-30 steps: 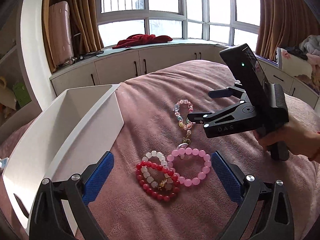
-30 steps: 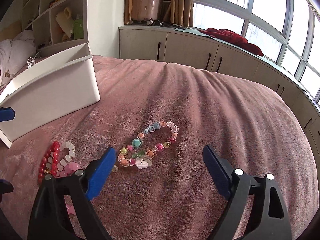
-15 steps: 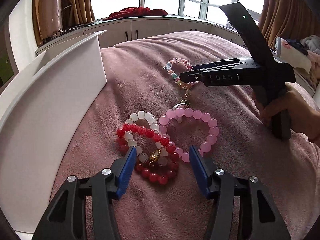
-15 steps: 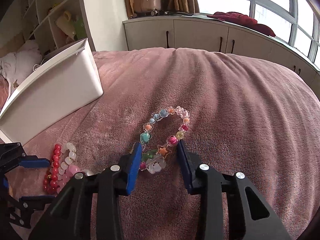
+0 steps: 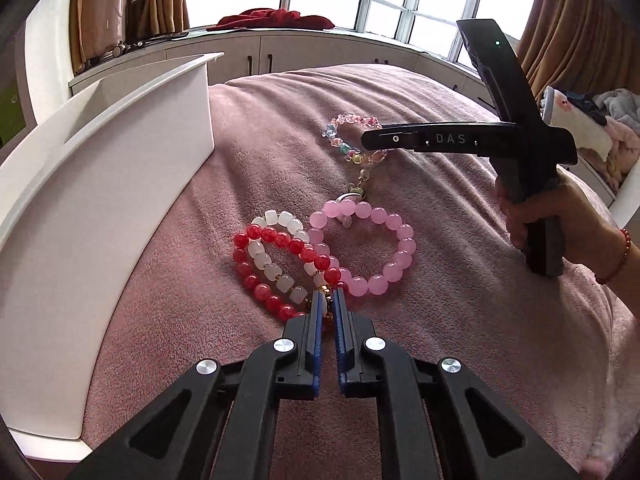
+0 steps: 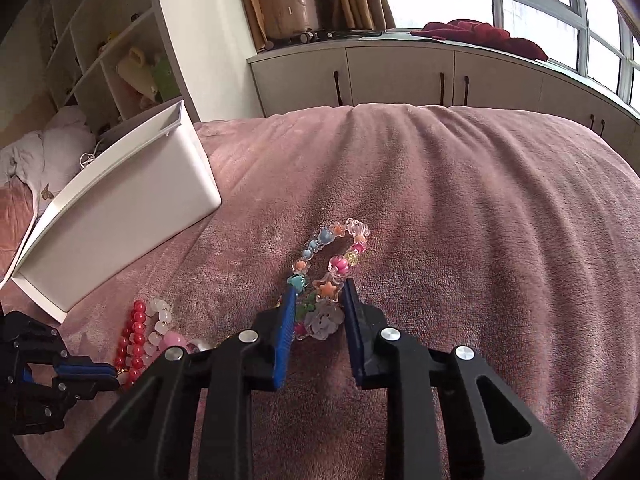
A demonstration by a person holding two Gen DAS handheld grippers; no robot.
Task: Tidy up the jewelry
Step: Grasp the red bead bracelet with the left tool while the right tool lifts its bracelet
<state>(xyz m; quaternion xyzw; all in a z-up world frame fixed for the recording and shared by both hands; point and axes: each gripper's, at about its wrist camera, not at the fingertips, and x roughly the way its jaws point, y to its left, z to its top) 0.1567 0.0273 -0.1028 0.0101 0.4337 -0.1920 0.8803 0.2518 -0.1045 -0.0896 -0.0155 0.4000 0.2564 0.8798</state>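
On a pink bed (image 6: 460,208), the left hand-held gripper (image 5: 329,304) has just closed, pinching the red bracelet (image 5: 280,264); the right hand-held gripper (image 6: 318,308) has narrowed around the multicoloured bracelet (image 6: 332,256). Lift gently: the white bracelet (image 5: 276,248) and pink bracelet (image 5: 376,248) overlap. A white box (image 5: 120,184) waits left.

The left tool (image 5: 328,300) tilts downward, its blue pads pinched almost together on a bead strand at the tips. The right tool (image 6: 318,300) also angles down; its jaws have just been closing and press a bead cluster between them. A hand (image 5: 556,216) grips the right tool's handle.
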